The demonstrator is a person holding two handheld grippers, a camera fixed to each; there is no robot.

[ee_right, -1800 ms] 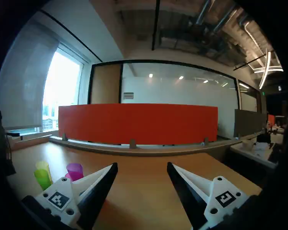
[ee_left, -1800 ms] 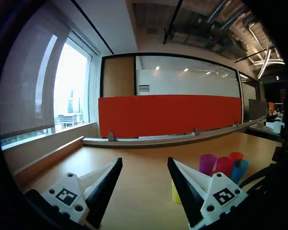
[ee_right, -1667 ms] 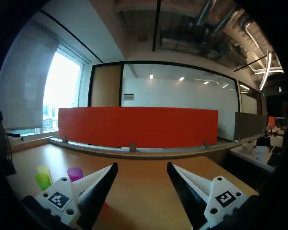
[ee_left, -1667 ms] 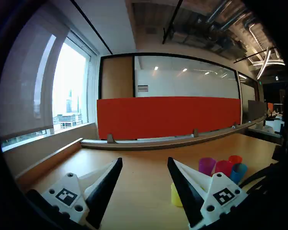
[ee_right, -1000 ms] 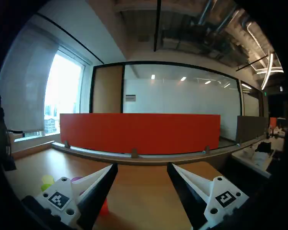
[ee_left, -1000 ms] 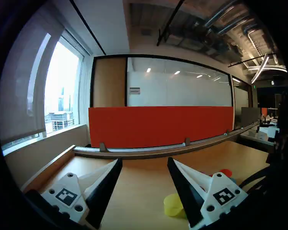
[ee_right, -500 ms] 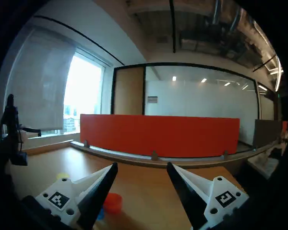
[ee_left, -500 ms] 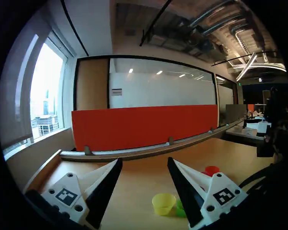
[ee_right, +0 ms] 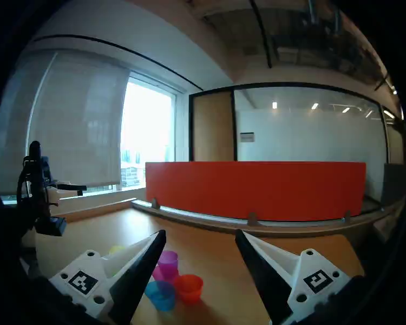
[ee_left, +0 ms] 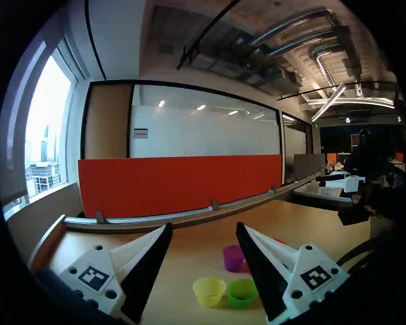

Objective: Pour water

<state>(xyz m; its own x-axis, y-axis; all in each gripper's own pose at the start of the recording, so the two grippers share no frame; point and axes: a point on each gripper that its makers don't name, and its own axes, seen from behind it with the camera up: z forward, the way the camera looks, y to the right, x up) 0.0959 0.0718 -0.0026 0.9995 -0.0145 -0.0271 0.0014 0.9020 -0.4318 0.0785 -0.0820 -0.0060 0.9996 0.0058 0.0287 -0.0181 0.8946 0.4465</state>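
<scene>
Plainly, the pour has not started: I judge this to be the approach, with a cup not yet chosen or picked up. The left tool (ee_left: 203, 225) hangs over the wooden tabletop (ee_left: 279, 214) with its two fingers spread wide and nothing between them. The right tool (ee_right: 199, 233) is likewise spread and empty. The task's things are a cluster of small coloured plastic cups standing on the tabletop. In the left gripper view a yellow cup (ee_left: 209, 291) and a green cup (ee_left: 241, 292) sit side by side low in the gap between the fingers, the green one partly hidden by the finger beside it. A purple cup (ee_left: 233, 258) stands just behind them. In the right gripper view a blue cup (ee_right: 162, 295) and an orange-red cup (ee_right: 188, 287) stand close together by the left finger, with the purple one behind. Every cup is upright, mouth up, its long axis vertical and its wall flaring toward the rim. Whether any holds water I cannot tell. The next move, as I read it, calls for lowering one tool level with a cup and closing across its wall below the rim. The cup would then be lifted clear of its neighbours and its mouth tipped over a second cup.
</scene>
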